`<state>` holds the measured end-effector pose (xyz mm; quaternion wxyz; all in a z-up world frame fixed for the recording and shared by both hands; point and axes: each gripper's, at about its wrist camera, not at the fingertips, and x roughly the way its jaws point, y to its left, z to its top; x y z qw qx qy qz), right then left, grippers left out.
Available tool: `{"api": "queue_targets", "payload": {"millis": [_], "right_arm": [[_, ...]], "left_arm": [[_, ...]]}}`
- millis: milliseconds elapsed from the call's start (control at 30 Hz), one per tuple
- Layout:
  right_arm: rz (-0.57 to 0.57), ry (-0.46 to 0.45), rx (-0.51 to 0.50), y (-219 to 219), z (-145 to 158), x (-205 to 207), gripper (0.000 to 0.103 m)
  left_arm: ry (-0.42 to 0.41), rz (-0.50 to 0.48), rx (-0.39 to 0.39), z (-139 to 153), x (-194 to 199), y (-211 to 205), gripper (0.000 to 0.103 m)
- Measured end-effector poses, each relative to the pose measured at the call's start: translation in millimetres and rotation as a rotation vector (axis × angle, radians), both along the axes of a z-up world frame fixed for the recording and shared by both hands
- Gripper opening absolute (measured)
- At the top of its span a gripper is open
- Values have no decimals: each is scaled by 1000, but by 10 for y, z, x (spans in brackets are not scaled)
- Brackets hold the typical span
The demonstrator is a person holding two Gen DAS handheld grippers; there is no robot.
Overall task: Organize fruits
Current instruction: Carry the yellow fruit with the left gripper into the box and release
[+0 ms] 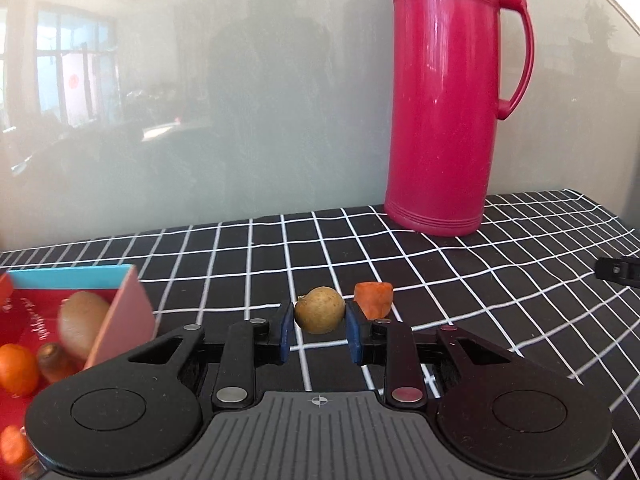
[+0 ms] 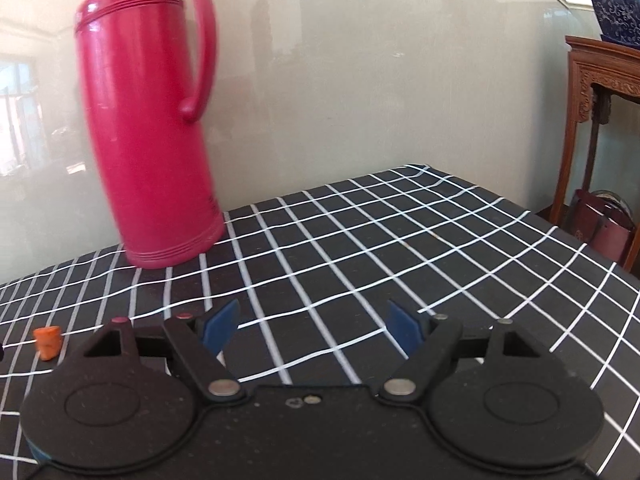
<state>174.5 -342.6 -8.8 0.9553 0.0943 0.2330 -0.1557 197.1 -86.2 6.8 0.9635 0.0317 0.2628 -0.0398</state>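
In the left wrist view my left gripper [image 1: 319, 320] is shut on a small round tan fruit [image 1: 320, 309], its blue pads pressed against both sides. An orange carrot piece [image 1: 374, 299] lies on the cloth just behind and right of it; it also shows in the right wrist view [image 2: 48, 342] at far left. A red box [image 1: 36, 320] at the left holds a kiwi [image 1: 82, 322], an orange fruit [image 1: 16, 368] and a brown piece [image 1: 54, 362]. My right gripper [image 2: 316, 326] is open and empty above the checked cloth.
A tall red thermos [image 1: 452, 100] stands at the back by the glossy wall; it also shows in the right wrist view [image 2: 148, 120]. The black-and-white checked tablecloth [image 2: 360, 240] covers the table. A wooden stand [image 2: 600, 120] is beyond the table's right edge.
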Motion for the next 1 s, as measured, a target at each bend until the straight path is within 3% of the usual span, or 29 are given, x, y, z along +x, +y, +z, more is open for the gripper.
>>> {"api": "queue_targets", "payload": {"millis": [267,500,733,1000], "right_arm": [[63,-11,2,302,64,-89,80],[104,-31,-1,557,142,-116,80],[163,-21,-25,867,143,-127,80],[212,-24,-68,1189,169,-163,80]], "left_arm": [[-49,79,-20,202,-491,457,28],[-97,190,9,289,-905,976,28],[-99,323,-14,270,-995,1633,28],[-67,378,-28,168,-1024,2007,28]]}}
